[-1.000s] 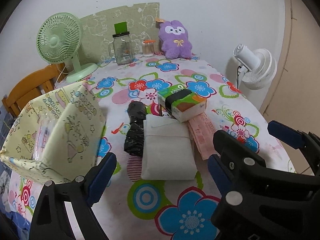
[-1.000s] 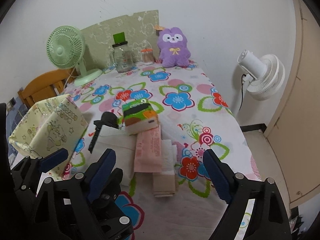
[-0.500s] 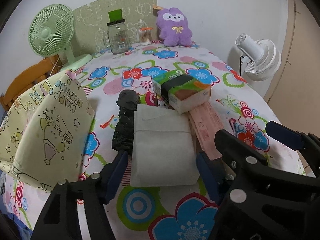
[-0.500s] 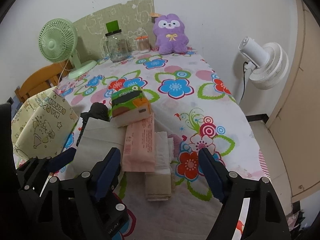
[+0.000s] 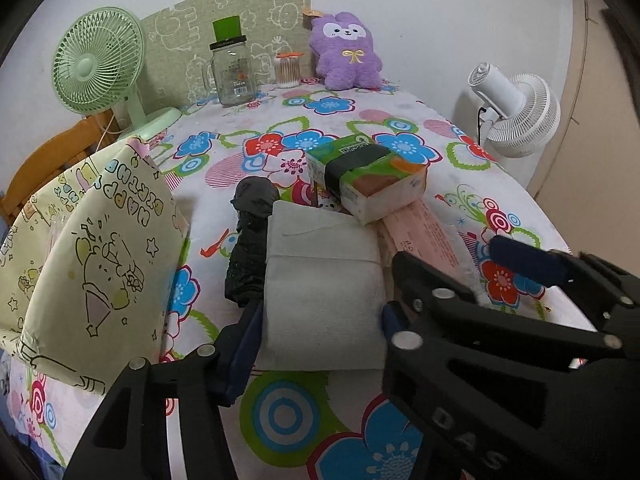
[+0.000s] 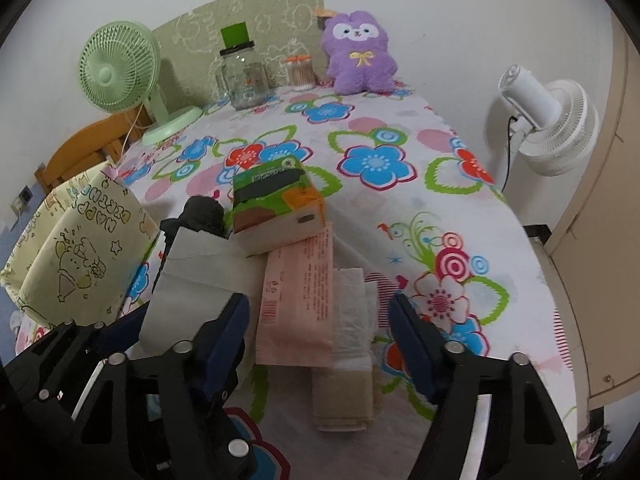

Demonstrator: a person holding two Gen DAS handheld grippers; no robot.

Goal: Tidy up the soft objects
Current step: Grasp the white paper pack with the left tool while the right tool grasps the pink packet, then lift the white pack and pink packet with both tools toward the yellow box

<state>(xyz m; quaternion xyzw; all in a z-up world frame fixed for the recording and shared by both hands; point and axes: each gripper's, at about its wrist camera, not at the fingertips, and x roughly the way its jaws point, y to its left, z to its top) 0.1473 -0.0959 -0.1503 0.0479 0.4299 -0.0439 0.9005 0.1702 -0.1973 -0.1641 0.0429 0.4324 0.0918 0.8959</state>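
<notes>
**Both tongs narrowing over the soft stack**

My left tongs (image 5: 320, 332) have been closing: a second ago they stood wide and short of the white folded cloth (image 5: 320, 280); now their blue pads sit at its two near sides, apparently touching, though I cannot tell whether they press. My right tongs (image 6: 320, 340) have also been closing and have come down nearer the table (image 6: 460, 208). They are still released, straddling the near ends of the pink packet (image 6: 300, 292) and the white tissue pack (image 6: 354, 320) beside it, with gaps on both sides. A beige folded cloth (image 6: 344, 404) pokes out from under these, nearest to me.

To the left of the white cloth, touching its edge, lies a black bundle (image 5: 250, 240). Left again, near the table's edge, stands the yellow birthday bag (image 5: 100, 260), closer in my left view than before.

Just past the white cloth, a green tissue box (image 5: 368, 176) rests tilted on the far ends of the cloth and the pink packet.

At the far end of the table stand a green fan (image 5: 100, 68), a glass jar (image 5: 234, 76), a cotton-swab tub (image 5: 288, 70) and a purple plush (image 5: 348, 56) against the wall. A white fan (image 5: 516, 112) stands off the table at right.
</notes>
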